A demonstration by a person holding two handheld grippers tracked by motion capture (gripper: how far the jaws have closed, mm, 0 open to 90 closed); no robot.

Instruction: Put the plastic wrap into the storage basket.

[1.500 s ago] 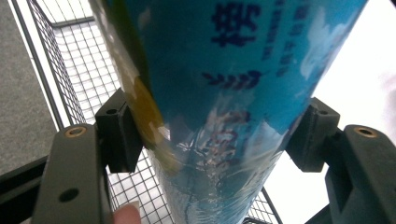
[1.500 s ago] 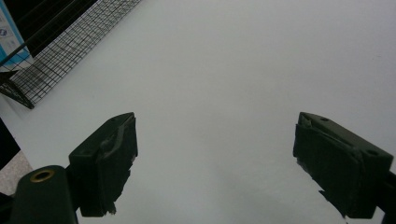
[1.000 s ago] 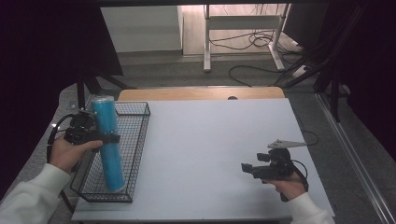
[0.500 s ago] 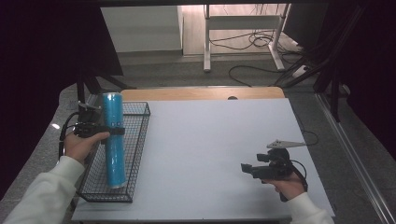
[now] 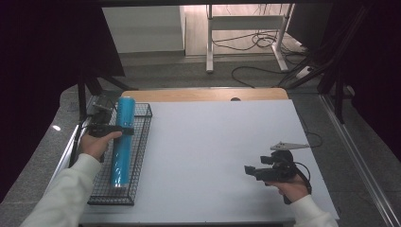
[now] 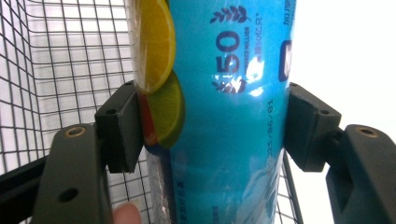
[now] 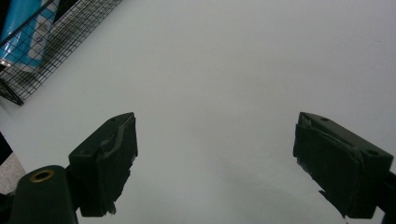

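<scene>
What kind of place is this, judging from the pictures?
Probably a lab or workshop set up for recording. A plain white table stands between dark curtains, loose cables lie on the floor behind, and a metal frame stands there.

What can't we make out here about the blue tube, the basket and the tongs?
- Blue tube, left gripper view: both ends cut off by the frame; small print too blurred to read.
- Wire basket, high view: floor under the tube hidden by it.
- Left tongs, high view: pad contact too small to tell.
- Right tongs: open over bare table.
</scene>
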